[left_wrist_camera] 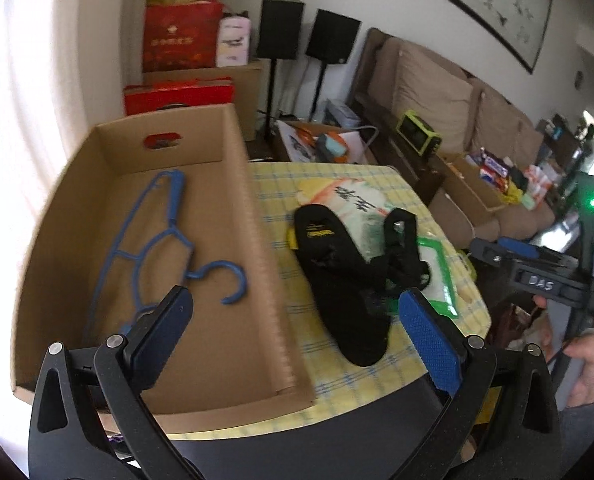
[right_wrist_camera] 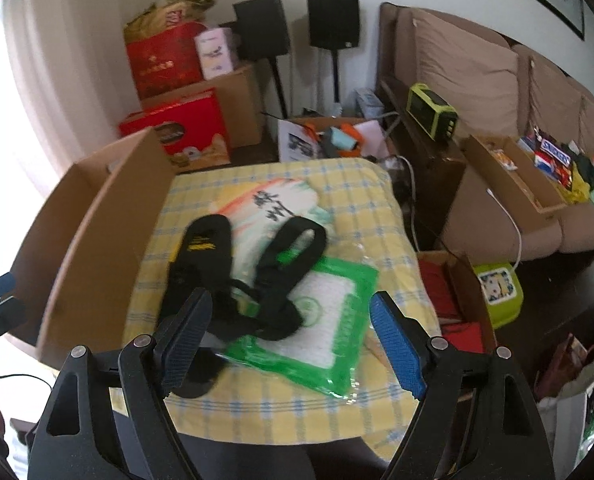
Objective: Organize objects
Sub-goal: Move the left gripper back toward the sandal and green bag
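Cluttered living room: a brown sofa along the wall, two black speakers on stands, red gift boxes stacked in the corner. In front stands a table (right_wrist_camera: pixel 337 184) under a yellow checked cloth. At its left side sits an open cardboard box (left_wrist_camera: pixel 257 248) with one blue plastic hanger (left_wrist_camera: pixel 145 248) lying flat on its floor.

Beside the box, on the cloth, a black insole (left_wrist_camera: pixel 329 264) lies partly over a white printed bag (right_wrist_camera: pixel 281 208). A black webbing strap (right_wrist_camera: pixel 285 264) tangles across the insole and over a green-edged packet (right_wrist_camera: pixel 329 320) that looks like vacuum-packed rice.

The left gripper (left_wrist_camera: pixel 293 332) hovers over the box's near wall and the insole's heel, its fingers spread wide with nothing between them. The right gripper (right_wrist_camera: pixel 289 336) hangs above the strap and packet, fingers equally wide and empty.

I would judge the insole light and floppy, best pinched across its narrow waist or heel so it does not fold. The strap is soft and will trail; taking it where the loops bunch together should lift most of it, though it may drag the insole along. The packet looks dense, stiff and slick in its plastic, so a grip over a short edge seems safer than across the glossy face.
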